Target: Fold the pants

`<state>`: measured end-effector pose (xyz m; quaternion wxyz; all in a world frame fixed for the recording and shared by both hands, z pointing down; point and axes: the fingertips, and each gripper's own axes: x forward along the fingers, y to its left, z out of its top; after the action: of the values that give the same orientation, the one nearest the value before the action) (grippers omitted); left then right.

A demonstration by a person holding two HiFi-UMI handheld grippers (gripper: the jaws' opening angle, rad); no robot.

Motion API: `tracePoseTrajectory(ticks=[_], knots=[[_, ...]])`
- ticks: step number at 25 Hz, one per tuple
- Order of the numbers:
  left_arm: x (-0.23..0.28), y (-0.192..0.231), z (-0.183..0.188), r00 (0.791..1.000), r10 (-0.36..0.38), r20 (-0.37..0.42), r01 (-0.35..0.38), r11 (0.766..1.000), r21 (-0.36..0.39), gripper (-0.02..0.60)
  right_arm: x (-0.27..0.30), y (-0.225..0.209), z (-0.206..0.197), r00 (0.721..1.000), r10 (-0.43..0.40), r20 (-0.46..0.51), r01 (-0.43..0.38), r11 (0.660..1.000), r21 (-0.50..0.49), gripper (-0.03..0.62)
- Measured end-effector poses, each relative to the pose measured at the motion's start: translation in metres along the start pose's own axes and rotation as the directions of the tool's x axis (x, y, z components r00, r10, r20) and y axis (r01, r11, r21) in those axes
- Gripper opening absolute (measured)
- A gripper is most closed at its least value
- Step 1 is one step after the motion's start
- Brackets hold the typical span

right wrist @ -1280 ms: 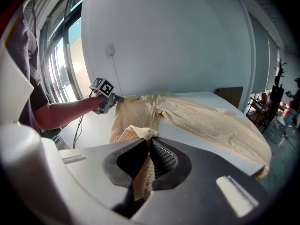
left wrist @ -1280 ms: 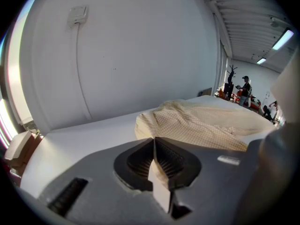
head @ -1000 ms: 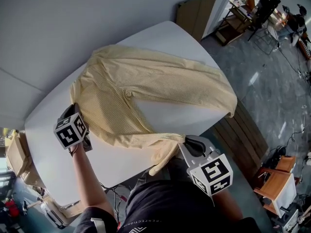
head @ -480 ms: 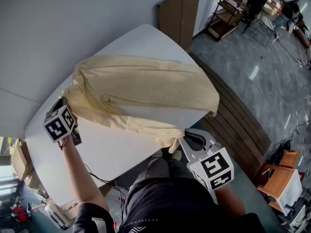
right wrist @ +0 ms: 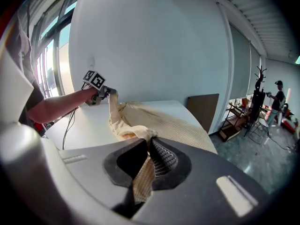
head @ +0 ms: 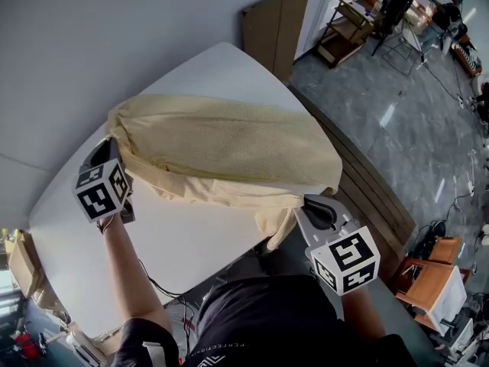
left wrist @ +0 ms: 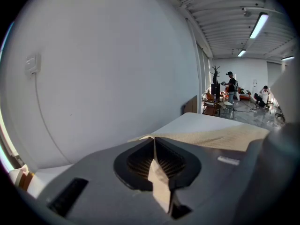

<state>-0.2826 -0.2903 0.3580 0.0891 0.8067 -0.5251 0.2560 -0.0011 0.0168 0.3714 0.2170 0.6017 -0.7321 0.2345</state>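
The pale yellow pants [head: 229, 147] lie spread across the far half of the white worktop [head: 183, 243], doubled over lengthwise. Their right end drapes over the worktop's right edge, and a short tail of cloth hangs off the near edge. The left hand-held gripper [head: 113, 145] is clenched on the cloth at the pants' left end; in the left gripper view a thin strip of yellow fabric is pinched between its closed jaws. The right hand-held gripper [head: 307, 207] is likewise clamped on the pants at their near right corner, where the right gripper view shows textured fabric bunched and squeezed between the jaws. A rolled edge of cloth runs from one hand-held gripper to the other along the near side of the garment. A bare forearm [head: 130, 270] reaches over the worktop behind the left marker cube [head: 99, 192]. A plain grey wall [head: 114, 37] stands behind the worktop, with a brown board [head: 276, 25] leaning against it. Dark wooden slats [head: 367, 197] lie beside the worktop's right edge on a glossy grey floor [head: 405, 121].
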Motion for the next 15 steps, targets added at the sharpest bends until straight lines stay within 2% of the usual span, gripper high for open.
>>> tracePoseTrajectory(ticks=[8,11,15], knots=[[0.006,0.015,0.019,0.998,0.059,-0.003,-0.059,0.998,-0.002,0.009,-0.011,-0.055,0.006,0.997,-0.069,-0.029,0.069,0.998,0.014,0.015],[0.014,0.006,0.036,0.997,0.078,0.005,-0.078,0.997,0.008,0.009,-0.003,-0.077,0.012,0.998,-0.047,-0.037,0.047,0.999,-0.004,0.015],[0.029,-0.009,0.049,0.994,0.108,-0.013,-0.108,0.994,0.014,0.009,0.009,-0.101,0.019,0.998,0.029,-0.060,-0.030,1.000,-0.003,0.015]])
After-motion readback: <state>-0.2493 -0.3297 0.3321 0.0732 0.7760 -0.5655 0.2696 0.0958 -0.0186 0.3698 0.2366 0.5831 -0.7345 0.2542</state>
